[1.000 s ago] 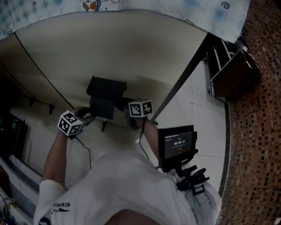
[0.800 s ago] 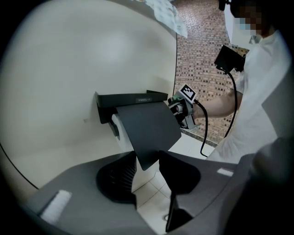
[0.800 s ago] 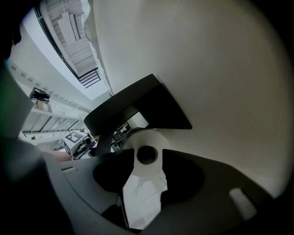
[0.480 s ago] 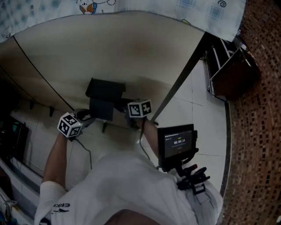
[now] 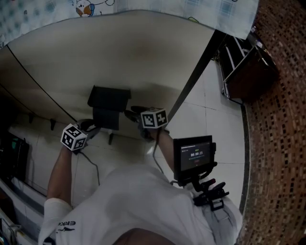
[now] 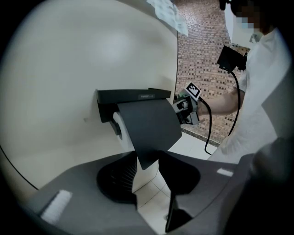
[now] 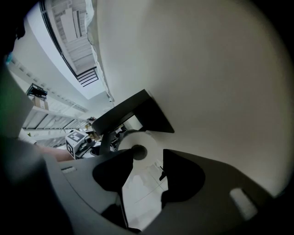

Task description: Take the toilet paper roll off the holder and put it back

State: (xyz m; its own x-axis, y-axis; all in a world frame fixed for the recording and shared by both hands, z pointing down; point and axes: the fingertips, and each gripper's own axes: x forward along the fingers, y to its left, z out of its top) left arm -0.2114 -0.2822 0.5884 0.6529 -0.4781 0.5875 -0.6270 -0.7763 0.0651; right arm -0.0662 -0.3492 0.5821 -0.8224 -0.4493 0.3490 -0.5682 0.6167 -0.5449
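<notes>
A black toilet paper holder (image 5: 109,106) is fixed to the cream wall, and its cover flap (image 6: 148,125) is tilted outward. The white roll (image 6: 122,130) sits under the flap on the holder. My left gripper (image 6: 148,170) is at the holder's left end, open, with the flap's lower corner between its fingertips. My right gripper (image 7: 143,160) faces the roll (image 7: 140,143) end-on at the holder's right end. Its jaws are opening, the roll lies just beyond the tips, and only floor shows between the pads. In the head view both marker cubes flank the holder.
A small screen on a mount (image 5: 193,155) hangs at the person's chest. A metal rack (image 5: 241,67) stands at the upper right beside brown mosaic tiling (image 5: 279,143). A patterned cloth (image 5: 158,7) hangs above the wall. Pale floor tiles (image 5: 205,110) lie below the holder.
The view has shifted slightly. My right gripper has edged a little away from the holder's right end. The left gripper stays at the flap.
</notes>
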